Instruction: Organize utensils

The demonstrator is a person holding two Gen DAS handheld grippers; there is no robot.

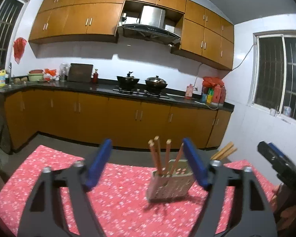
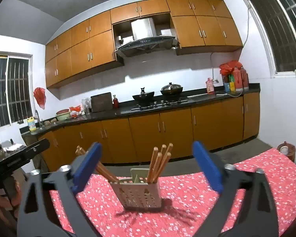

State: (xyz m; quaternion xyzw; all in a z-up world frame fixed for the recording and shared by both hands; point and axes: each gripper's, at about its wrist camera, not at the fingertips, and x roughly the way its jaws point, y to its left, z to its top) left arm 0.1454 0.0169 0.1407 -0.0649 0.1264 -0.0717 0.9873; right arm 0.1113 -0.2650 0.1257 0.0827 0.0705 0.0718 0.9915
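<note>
Chopsticks (image 2: pixel 159 164) stand near-upright in the perforated holder (image 2: pixel 140 197) on the red cloth (image 2: pixel 266 177), holder dead ahead of the right gripper (image 2: pixel 148 169), nearer its centre than the left gripper (image 1: pixel 148 164); both wide open, empty

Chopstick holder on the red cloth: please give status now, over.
Left gripper open, right gripper open, both empty. Chopstick holder upright on red floral cloth, chopsticks standing inside in two bunches. Nothing in the way.
</note>
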